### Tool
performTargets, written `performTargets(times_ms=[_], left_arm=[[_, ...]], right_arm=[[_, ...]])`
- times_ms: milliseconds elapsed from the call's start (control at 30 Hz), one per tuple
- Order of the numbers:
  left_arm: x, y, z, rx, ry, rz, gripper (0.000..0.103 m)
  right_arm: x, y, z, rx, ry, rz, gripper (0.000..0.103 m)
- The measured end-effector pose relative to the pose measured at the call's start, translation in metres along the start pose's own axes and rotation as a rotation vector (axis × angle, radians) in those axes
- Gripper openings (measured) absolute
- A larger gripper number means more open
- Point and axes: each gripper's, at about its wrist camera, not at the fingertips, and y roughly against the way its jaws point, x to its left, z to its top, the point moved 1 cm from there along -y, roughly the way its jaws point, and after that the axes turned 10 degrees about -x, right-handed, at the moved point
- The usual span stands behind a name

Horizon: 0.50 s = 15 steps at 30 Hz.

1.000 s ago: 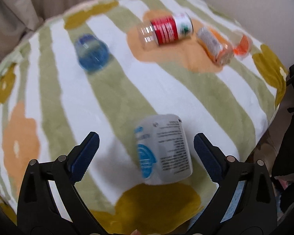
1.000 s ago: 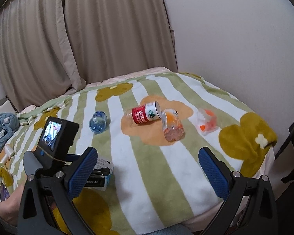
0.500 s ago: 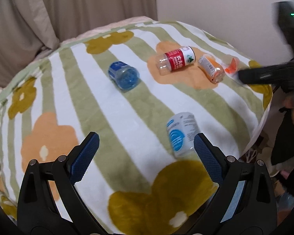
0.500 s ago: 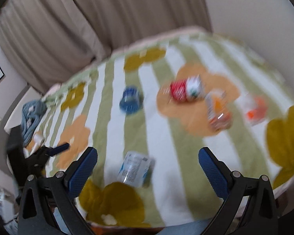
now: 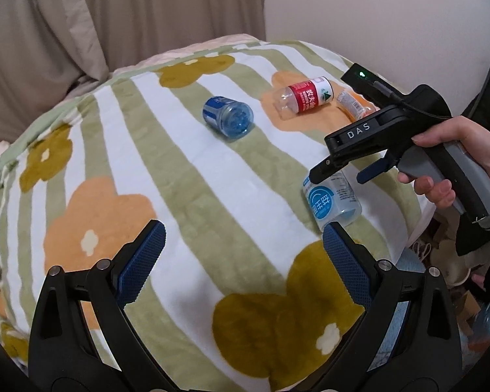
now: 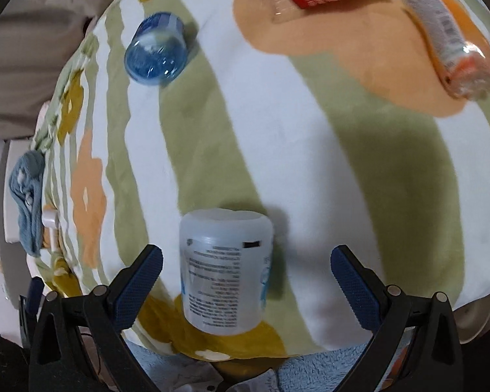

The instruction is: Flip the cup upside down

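Note:
A pale translucent cup (image 6: 225, 271) with a printed label lies on its side on the striped flower blanket (image 6: 310, 150), near the front edge. My right gripper (image 6: 246, 277) is open, tilted down over it, with the cup between its blue fingers, untouched. In the left wrist view the cup (image 5: 331, 201) lies at the right, under the right gripper's black body (image 5: 375, 130). My left gripper (image 5: 243, 258) is open and empty, held back to the left of the cup.
A blue cup (image 5: 228, 117) lies on its side further back. A red-labelled bottle (image 5: 305, 96) and an orange-tinted bottle (image 6: 447, 49) lie at the back right. A blue-grey cloth (image 6: 27, 192) lies off the bed's left. Curtains and a wall stand behind.
My right gripper has dropped down and forward over the pale cup, which now sits between its fingers. My left gripper has drawn back and to the left.

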Motion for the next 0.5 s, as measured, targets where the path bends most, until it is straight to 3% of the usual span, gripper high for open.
performTargets(times_ms=[67, 233, 333, 433, 500], left_arm=[[0.003, -0.001, -0.002, 0.001, 0.015, -0.014, 0.097], [0.004, -0.008, -0.004, 0.015, 0.026, -0.024, 0.097], [0.004, -0.011, -0.006, 0.023, 0.036, -0.026, 0.097], [0.004, -0.012, -0.006, 0.022, 0.046, -0.011, 0.097], [0.006, -0.011, -0.006, 0.01, 0.062, 0.009, 0.097]], right_arm=[[0.005, -0.002, -0.002, 0.009, 0.012, -0.004, 0.09], [0.003, -0.017, 0.003, 0.037, 0.021, -0.027, 0.072], [0.003, -0.019, 0.003, 0.028, 0.013, 0.013, 0.057], [0.011, -0.003, -0.001, -0.07, 0.083, 0.0, 0.057], [0.02, 0.021, -0.009, -0.214, 0.169, 0.026, 0.057]])
